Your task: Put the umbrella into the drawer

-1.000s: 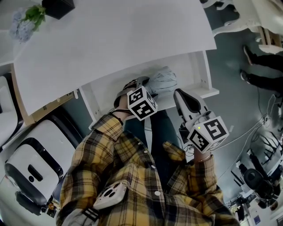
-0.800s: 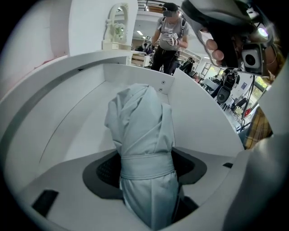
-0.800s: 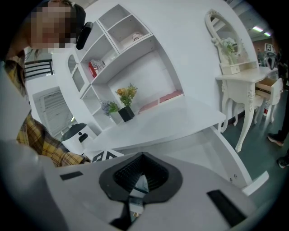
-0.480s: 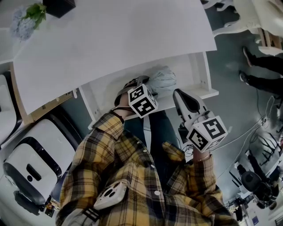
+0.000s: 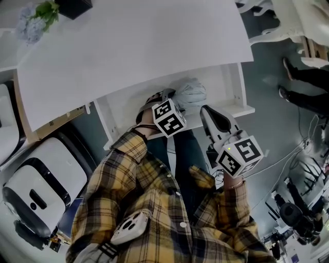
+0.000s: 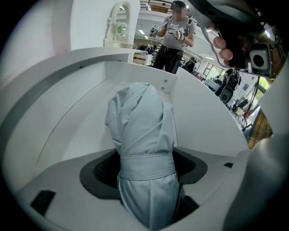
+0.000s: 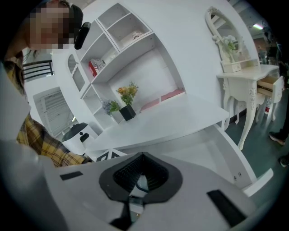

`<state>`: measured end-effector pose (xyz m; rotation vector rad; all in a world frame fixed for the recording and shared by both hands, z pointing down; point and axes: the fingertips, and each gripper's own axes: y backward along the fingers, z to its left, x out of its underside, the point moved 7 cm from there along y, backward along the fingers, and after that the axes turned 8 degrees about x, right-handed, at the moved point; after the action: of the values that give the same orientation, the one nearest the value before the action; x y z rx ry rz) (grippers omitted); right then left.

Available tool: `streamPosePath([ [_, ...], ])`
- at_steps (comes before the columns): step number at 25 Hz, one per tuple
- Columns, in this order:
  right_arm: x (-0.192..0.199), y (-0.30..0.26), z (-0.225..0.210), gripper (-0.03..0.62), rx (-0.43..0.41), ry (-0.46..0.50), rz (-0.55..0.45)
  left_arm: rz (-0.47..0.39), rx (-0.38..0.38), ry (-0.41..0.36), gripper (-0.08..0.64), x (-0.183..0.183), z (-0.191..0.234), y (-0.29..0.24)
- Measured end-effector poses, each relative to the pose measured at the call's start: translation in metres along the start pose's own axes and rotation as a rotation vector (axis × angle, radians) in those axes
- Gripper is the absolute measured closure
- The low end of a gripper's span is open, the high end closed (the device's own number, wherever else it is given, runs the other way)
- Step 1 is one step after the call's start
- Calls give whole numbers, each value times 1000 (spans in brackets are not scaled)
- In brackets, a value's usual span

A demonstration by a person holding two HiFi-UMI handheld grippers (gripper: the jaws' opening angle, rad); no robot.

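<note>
The folded pale grey umbrella [image 5: 189, 94] lies partly inside the open white drawer [image 5: 231, 81] under the desk top [image 5: 133, 46]. My left gripper [image 5: 165, 97] is shut on the umbrella near its strap. In the left gripper view the umbrella [image 6: 140, 131] sticks forward from my left gripper [image 6: 146, 170] over the drawer floor [image 6: 76, 122]. My right gripper [image 5: 207, 111] hovers at the drawer's front edge, to the right of the umbrella, shut with nothing in it. The right gripper view shows my right gripper [image 7: 139, 179] with its dark pads pressed together, above the drawer [image 7: 216, 149].
A potted plant [image 5: 49, 10] stands at the desk's far left corner. A white rounded machine [image 5: 36, 185] sits on the floor to the left. Another person's legs [image 5: 303, 77] are at the right, and a person [image 6: 174, 36] stands beyond the drawer.
My left gripper with the umbrella has edged slightly to the right over the drawer. The right gripper has hardly moved.
</note>
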<state>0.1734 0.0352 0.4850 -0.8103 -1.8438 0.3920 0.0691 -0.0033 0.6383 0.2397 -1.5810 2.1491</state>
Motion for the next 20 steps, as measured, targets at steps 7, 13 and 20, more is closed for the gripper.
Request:
streamPosePath([
  [7,-1,-1,1,575,0,1,1,3,2,9,221,-1,1,1],
  [13,-1,0,2,575,-3,7,2,-7,-21,4,211,-2,1,4],
  [20,-4,1,5,575,-8,14,0,-16,-47,-6,209,0,3,11],
])
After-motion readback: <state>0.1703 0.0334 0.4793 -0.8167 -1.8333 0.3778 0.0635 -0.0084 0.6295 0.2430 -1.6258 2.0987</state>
